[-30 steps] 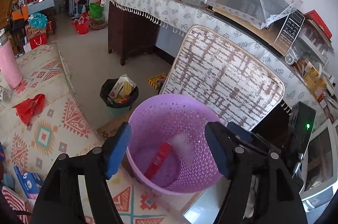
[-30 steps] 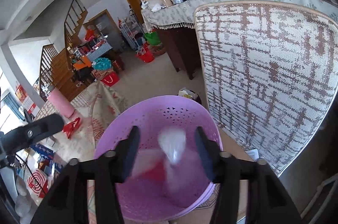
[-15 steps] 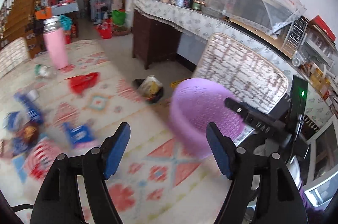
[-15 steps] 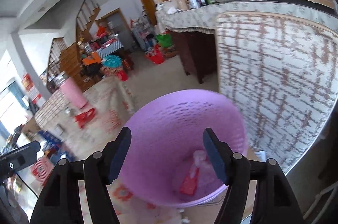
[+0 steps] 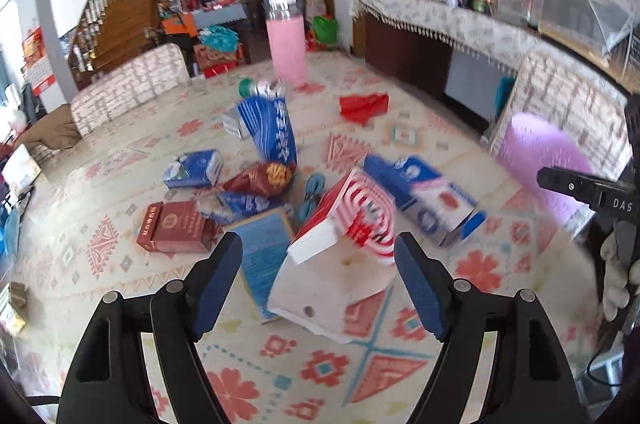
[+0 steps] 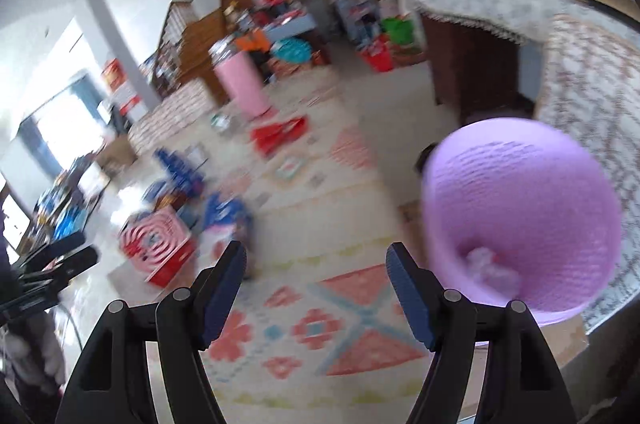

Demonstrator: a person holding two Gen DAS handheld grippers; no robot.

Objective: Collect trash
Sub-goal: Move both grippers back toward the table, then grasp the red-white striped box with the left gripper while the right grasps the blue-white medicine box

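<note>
Left fingers: the left gripper [image 5: 318,262] has just been opening and stands wide apart with nothing held, its blue pads [image 5: 218,274] framing a red-and-white striped box [image 5: 352,220] on the surface below.
Right fingers: the right gripper [image 6: 314,274] has likewise just been opening, spread wide and empty above the patterned cloth [image 6: 320,328].
Trash near the left fingers: a blue leaflet [image 5: 264,248] lies touching the striped box; a dark red box [image 5: 176,226] sits to the left, and a blue-and-white carton [image 5: 424,196] to the right.
Farther trash: a tall blue bag [image 5: 272,128] stands behind the pile; a red wrapper [image 5: 364,106] lies beyond it, near a pink bottle [image 5: 286,44].
Basket: the purple basket [image 6: 520,224] stands at the right edge of the surface, just right of the right fingers, with pale crumpled trash [image 6: 488,266] inside.
Clarity: both views are blurred.
</note>
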